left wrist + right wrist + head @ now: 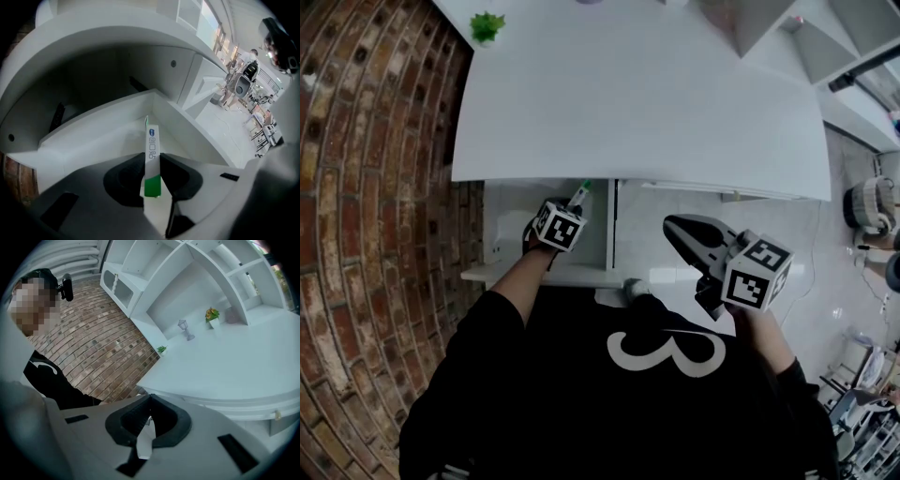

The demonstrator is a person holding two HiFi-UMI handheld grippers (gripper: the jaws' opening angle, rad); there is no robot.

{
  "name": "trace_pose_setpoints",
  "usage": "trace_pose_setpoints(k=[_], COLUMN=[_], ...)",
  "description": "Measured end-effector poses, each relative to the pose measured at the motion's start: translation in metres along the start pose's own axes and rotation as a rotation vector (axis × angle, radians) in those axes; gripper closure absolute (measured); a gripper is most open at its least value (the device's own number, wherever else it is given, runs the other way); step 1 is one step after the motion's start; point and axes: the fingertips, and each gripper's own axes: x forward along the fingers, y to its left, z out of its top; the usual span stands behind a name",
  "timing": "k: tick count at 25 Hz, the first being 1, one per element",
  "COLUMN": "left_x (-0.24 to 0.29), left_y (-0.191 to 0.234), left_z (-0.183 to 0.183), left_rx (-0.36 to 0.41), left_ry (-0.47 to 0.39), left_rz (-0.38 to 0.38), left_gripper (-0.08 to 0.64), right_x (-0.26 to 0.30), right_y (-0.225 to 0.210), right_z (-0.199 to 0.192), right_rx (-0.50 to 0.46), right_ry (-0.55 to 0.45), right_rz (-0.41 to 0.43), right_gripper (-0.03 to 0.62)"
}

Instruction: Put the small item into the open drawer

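The small item (pixel 153 145) is a slim white box with a green end. My left gripper (pixel 152 161) is shut on it, the white end sticking out ahead of the jaws. In the head view the left gripper (pixel 572 208) hangs over the open white drawer (pixel 511 234) under the desk's left side, and the item (pixel 581 193) points toward the drawer's back. In the left gripper view the item aims at the drawer's far corner (pixel 152 93). My right gripper (pixel 670 227) is held apart to the right, in front of the desk. Its jaws (pixel 149 398) are shut with nothing in them.
The white desk top (pixel 647 103) carries a small green plant (pixel 487 26) at its far left corner. A brick wall (pixel 366 187) runs along the left. White shelves (pixel 853 28) stand at the back right. A round appliance (pixel 867 206) sits on the floor at the right.
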Motion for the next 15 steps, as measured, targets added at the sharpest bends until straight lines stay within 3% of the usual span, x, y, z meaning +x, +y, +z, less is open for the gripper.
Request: trace_pose_setpoints(k=[3,7,12,15], left_x=[0.000,-0.005,-0.019,-0.033], left_y=[-0.003,-0.003,-0.003,-0.003], left_z=[0.000,0.000,0.008,0.010], left_rx=[0.011,0.013,0.012,0.021], left_ry=[0.008,0.005,-0.036,-0.062], left_rz=[-0.007,-0.008,-0.006,0.013], left_gripper=[0.456,0.341,0.268,0.259], right_x=[0.001,0.001,-0.003,-0.005], right_y=[0.001,0.004,0.011,0.016], right_z=[0.000,0.000,-0.001,-0.001], right_rx=[-0.003,-0.004,-0.012,-0.026], right_ry=[0.005,0.005,0.000,-0.007], right_rz=[0.007,0.016,0.036,0.051], right_gripper=[0.581,0.581,0.581,0.581])
